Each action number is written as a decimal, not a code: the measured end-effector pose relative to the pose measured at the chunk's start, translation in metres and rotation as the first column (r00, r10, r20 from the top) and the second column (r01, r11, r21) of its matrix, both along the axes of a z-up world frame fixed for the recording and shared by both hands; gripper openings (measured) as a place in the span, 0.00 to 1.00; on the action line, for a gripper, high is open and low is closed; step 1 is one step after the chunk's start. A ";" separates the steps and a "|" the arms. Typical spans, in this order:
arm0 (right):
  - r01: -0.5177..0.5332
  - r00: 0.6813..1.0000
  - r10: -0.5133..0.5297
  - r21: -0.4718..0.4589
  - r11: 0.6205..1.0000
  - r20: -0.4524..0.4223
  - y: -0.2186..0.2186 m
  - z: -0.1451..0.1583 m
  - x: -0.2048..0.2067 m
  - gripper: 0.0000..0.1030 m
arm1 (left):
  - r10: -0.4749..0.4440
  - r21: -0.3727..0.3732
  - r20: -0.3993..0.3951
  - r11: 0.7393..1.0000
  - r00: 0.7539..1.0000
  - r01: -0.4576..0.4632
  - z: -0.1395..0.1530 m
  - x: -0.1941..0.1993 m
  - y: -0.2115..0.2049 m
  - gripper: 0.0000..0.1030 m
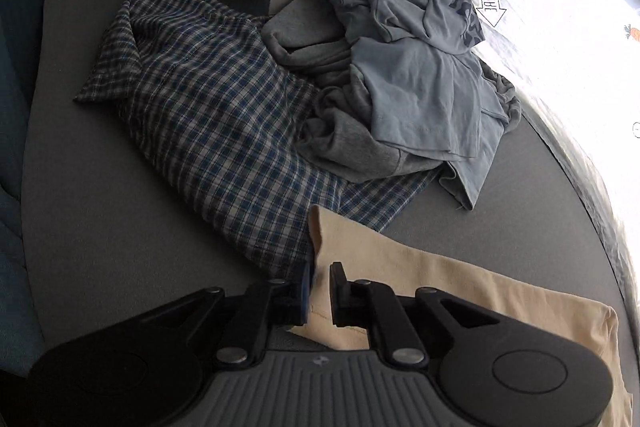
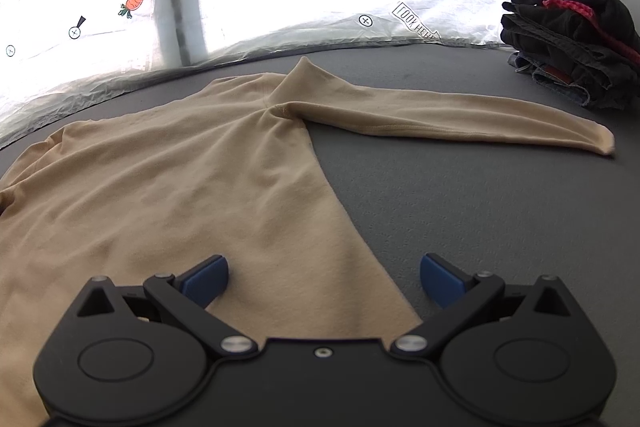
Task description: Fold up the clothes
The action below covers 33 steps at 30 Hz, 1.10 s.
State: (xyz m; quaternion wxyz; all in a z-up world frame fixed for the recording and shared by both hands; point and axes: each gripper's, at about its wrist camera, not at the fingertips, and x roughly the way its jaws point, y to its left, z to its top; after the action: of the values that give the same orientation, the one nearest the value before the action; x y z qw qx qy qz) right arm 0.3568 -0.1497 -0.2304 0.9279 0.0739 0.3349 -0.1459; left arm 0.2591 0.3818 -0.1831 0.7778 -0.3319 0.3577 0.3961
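The beige long-sleeved top (image 2: 168,187) lies spread on the grey table (image 2: 480,207), not yet folded. In the right wrist view its body runs from under the right tongs (image 2: 324,277) away toward the window, and one sleeve (image 2: 460,119) stretches flat off to the right of those tongs, ending near a dark folded stack (image 2: 572,43) at the table's far right edge. The right tongs stand wide, one blue pad over the cloth and the other over bare table beyond the side edge of the top; they grip nothing.

The left tongs (image 1: 319,297) are narrow, with a slim gap between the pads, and the other sleeve (image 1: 360,247) of the beige top runs through that gap, its cuff poking out just ahead of them. Whether the pads actually press the cloth I cannot tell; the gap looks wider than the fabric.

Ahead of the left tongs waits an unsorted heap: a plaid shirt (image 1: 208,115), a grey sweatshirt (image 1: 340,143) and a light blue T-shirt (image 1: 420,67) crumpled on top.

By my reckoning the task is early to midway. The dark stack appears finished, the beige top is laid out with its sleeves still to be brought in, and three garments remain untouched.
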 end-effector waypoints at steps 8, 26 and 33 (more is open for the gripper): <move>-0.068 0.989 0.083 0.115 0.991 -0.123 -0.024 0.017 0.010 0.89 | -0.350 0.052 -0.014 0.935 0.936 0.351 0.017 0.004 -0.054 0.45; -0.202 0.951 0.233 0.159 0.966 -0.204 -0.056 0.028 -0.107 0.03 | -0.840 -0.090 -0.076 0.543 0.537 0.835 -0.028 -0.002 -0.230 0.02; -0.123 0.971 0.164 0.227 0.966 -0.175 -0.080 0.053 -0.134 0.02 | -0.815 -0.166 -0.039 0.576 0.578 0.801 -0.024 -0.020 -0.219 0.02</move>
State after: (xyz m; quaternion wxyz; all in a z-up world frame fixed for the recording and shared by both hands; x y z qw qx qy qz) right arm 0.2224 -0.2297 -0.1771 0.8859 0.1346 0.4413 -0.0475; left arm 0.2393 0.1629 -0.2066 0.8281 -0.1598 0.5372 -0.0088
